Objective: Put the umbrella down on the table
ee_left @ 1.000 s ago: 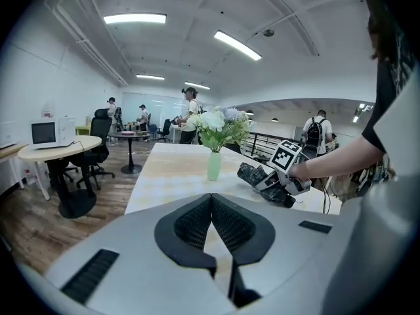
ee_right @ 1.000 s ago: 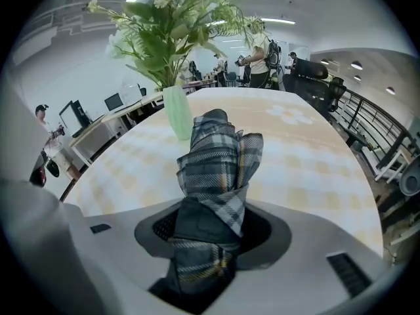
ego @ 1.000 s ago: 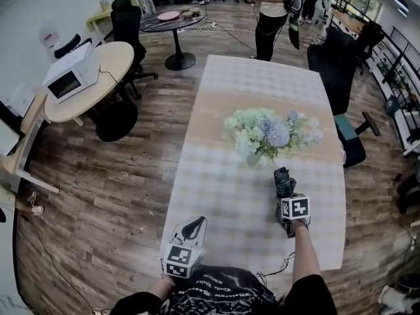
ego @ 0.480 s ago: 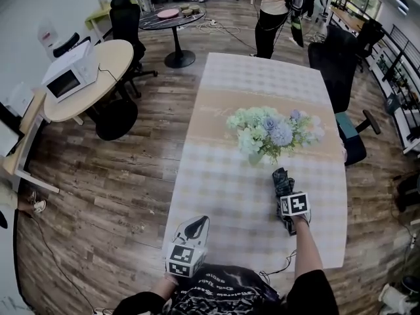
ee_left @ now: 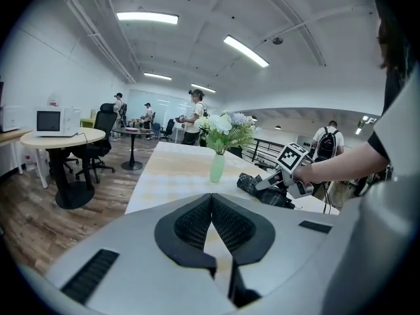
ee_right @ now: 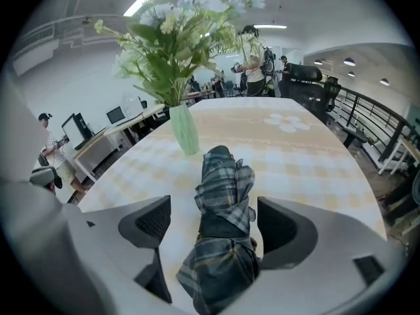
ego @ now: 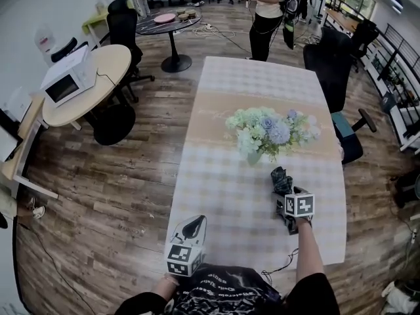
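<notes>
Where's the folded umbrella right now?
In the head view the plaid umbrella lies on the right of the table, near the flower vase, between the jaws of the right hand-held gripper, which have just been opening.

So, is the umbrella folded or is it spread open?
Folded: the umbrella is a tight plaid bundle, bound around its middle.

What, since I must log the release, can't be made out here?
1. Near end of the umbrella: right gripper view, cut off at the bottom edge.
2. Its underside, so contact with the table: right gripper view, hidden by its own folds.
3. Most of the vase: head view, hidden by the flowers.
</notes>
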The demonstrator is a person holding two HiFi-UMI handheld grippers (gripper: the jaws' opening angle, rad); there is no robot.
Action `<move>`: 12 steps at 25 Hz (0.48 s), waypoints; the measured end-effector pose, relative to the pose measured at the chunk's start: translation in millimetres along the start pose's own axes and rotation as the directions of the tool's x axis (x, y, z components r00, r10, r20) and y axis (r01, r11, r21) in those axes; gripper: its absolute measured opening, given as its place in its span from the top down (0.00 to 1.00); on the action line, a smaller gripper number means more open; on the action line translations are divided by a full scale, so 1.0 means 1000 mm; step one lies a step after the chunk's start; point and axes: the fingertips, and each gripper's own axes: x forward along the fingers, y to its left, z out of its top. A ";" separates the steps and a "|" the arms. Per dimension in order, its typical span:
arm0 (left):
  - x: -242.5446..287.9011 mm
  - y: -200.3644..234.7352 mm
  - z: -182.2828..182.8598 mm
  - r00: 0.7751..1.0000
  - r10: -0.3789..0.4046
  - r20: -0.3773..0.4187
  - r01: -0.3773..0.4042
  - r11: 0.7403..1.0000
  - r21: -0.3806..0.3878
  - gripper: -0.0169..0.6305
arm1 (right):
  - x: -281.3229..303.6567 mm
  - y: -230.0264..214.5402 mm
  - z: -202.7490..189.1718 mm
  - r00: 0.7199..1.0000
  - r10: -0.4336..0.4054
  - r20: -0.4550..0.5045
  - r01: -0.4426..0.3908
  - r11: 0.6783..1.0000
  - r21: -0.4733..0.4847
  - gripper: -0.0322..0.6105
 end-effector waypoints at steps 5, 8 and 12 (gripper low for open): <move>-0.006 -0.006 -0.001 0.999 -0.046 0.006 0.046 0.999 0.012 0.94 | -0.035 0.012 0.016 0.994 -0.018 0.109 0.018 1.000 0.002 0.31; -0.011 -0.008 -0.002 0.997 -0.080 0.009 0.080 0.997 0.021 0.94 | -0.060 0.022 0.026 0.979 -0.046 0.200 0.054 0.998 -0.032 0.31; -0.017 -0.012 -0.004 0.993 -0.121 0.006 0.121 0.992 0.028 0.94 | -0.096 0.041 0.028 0.956 -0.067 0.286 0.092 0.993 -0.075 0.34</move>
